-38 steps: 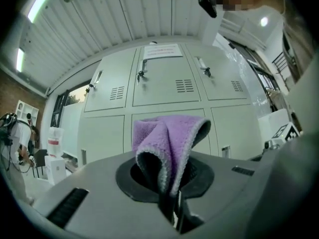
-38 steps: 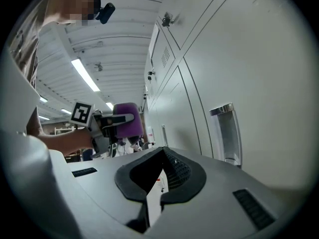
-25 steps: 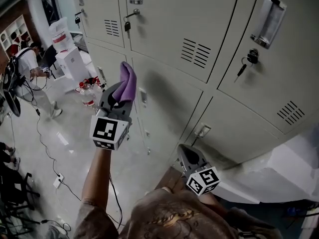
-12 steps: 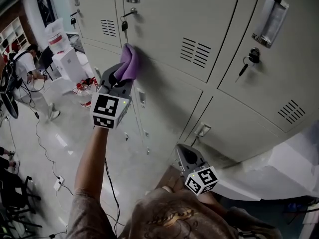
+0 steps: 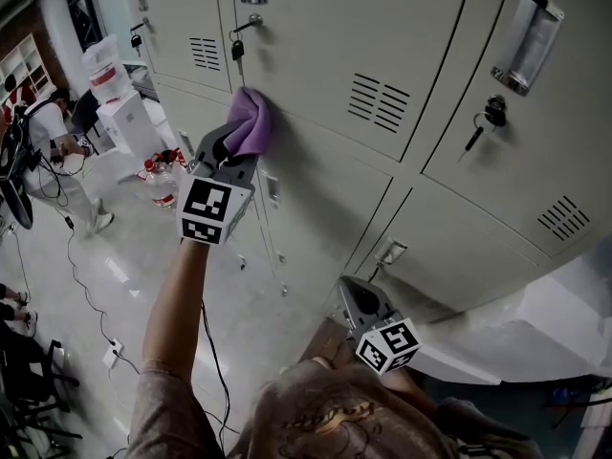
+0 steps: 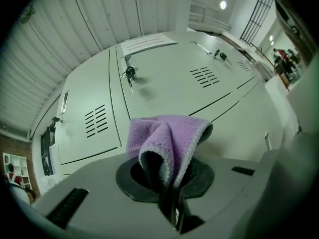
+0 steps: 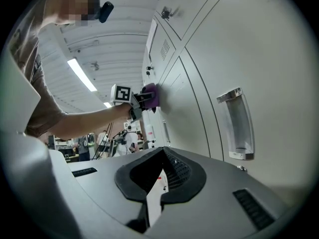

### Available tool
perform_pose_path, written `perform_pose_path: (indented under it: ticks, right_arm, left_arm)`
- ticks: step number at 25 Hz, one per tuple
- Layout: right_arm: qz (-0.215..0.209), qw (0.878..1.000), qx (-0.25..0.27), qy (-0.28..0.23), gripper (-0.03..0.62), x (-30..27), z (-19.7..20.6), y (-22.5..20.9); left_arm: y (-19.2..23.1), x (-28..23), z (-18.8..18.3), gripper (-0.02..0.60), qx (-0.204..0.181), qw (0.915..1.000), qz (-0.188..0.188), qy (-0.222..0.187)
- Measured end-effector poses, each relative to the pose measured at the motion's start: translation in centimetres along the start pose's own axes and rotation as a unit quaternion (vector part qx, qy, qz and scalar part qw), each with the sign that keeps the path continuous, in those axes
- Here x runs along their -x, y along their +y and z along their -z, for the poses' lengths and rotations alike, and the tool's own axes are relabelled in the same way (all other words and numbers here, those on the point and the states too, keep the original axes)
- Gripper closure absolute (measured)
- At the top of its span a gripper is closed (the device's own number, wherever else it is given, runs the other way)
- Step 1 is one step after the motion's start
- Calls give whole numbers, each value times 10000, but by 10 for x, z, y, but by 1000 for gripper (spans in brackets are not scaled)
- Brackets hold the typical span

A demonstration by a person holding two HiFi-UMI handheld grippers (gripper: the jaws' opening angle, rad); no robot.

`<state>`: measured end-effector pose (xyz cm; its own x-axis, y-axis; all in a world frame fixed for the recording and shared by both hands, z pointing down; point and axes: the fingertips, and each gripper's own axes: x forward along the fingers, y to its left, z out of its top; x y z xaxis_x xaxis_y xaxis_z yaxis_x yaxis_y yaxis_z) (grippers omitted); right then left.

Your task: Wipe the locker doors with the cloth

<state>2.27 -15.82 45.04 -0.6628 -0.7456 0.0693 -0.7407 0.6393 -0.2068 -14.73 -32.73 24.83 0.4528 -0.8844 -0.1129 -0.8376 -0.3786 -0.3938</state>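
The left gripper (image 5: 228, 153) is squeezed tight on a soft purple cloth (image 5: 251, 127). The cloth is pushed flat against the pale grey metal locker doors (image 5: 316, 46), just under a little dark key (image 5: 236, 49) that hangs from a lock. The right gripper (image 5: 356, 299) hangs far below the key, its jaws almost together, with nothing in them.

Bare flat locker door (image 5: 325, 175) free to the right of the cloth (image 5: 251, 122) pinched in the left claw (image 5: 229, 148), key (image 5: 236, 50) hanging just above the cloth, second key (image 5: 475, 134) and protruding handle (image 5: 529, 38) on the far-right door, cables (image 5: 81, 285) trailing across the floor (image 5: 57, 342) at left.
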Motion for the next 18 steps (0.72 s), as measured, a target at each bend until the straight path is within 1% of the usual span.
perform_pose_path:
  ticks: [3, 10, 18]
  right_arm:
    - [-16, 10000, -1, 28, 597, -2, 2, 1]
    - [-26, 10000, 17, 81, 597, -3, 4, -1]
    - [-10, 9999, 18, 138, 597, -3, 7, -2]
  left_arm:
    - [-6, 0, 11, 541, 51, 9999, 69, 80]
    - [-25, 1, 40, 541, 34, 9992, 240, 323]
    - [-47, 4, 78, 541, 250, 9970, 402, 613]
